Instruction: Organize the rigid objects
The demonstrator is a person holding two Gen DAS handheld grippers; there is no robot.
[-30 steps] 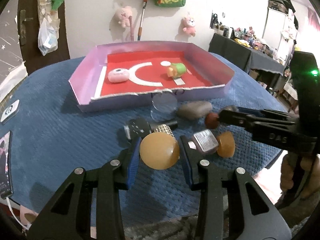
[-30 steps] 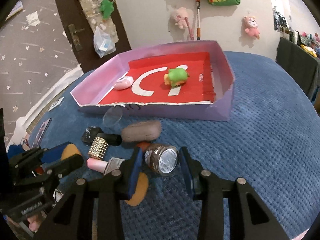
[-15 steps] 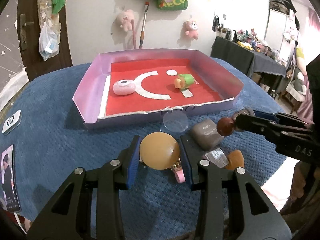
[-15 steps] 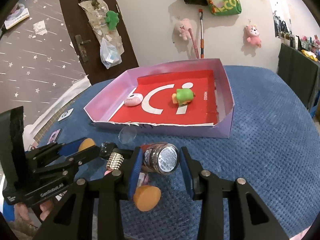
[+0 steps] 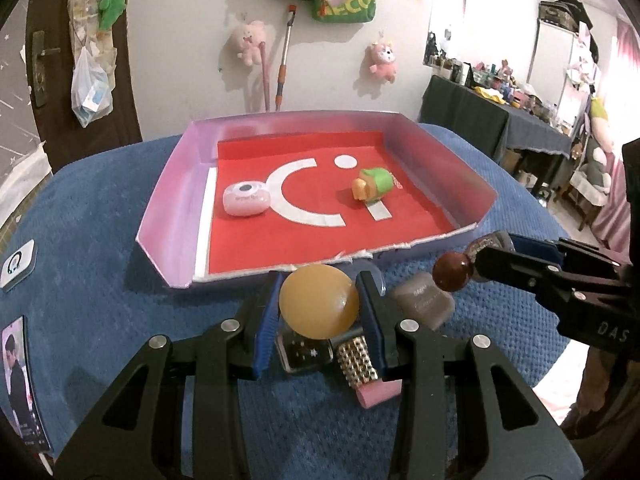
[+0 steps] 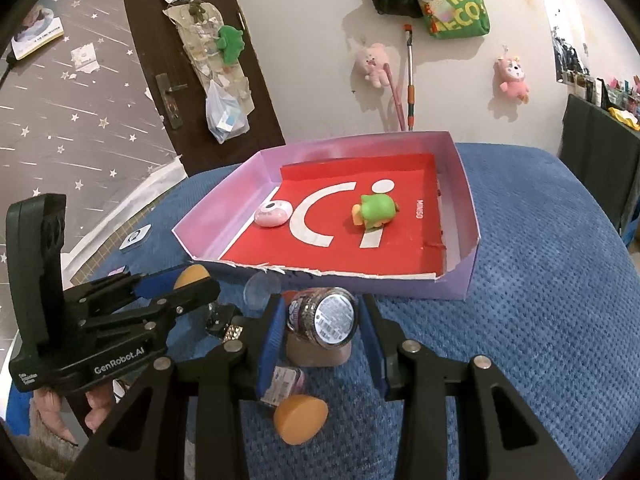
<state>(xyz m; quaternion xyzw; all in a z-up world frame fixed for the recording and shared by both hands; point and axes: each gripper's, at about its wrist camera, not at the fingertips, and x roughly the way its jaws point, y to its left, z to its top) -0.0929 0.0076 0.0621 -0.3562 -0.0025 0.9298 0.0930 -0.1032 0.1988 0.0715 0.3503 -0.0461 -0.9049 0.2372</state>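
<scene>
My left gripper (image 5: 319, 306) is shut on an amber round object (image 5: 319, 302) and holds it above the blue cloth, just in front of the pink tray (image 5: 172, 208). My right gripper (image 6: 322, 318) is shut on a small jar with a labelled round lid (image 6: 323, 317), also raised in front of the tray (image 6: 466, 276). In the left wrist view the jar's brown ball end (image 5: 450, 276) sticks out of the right gripper. The tray holds a pink oval case (image 5: 245, 199) and a green toy (image 5: 370, 184).
On the cloth under the grippers lie a grey-brown case (image 5: 422, 304), a studded gold piece (image 5: 356, 362), a dark starry item (image 5: 304, 354), a pink tube (image 5: 378, 392), an orange disc (image 6: 300, 418) and a clear round lid (image 6: 262, 290). A phone (image 5: 20, 376) lies at left.
Both grippers have risen and moved toward the tray's near edge, each carrying its object. The loose items on the cloth stay put.
</scene>
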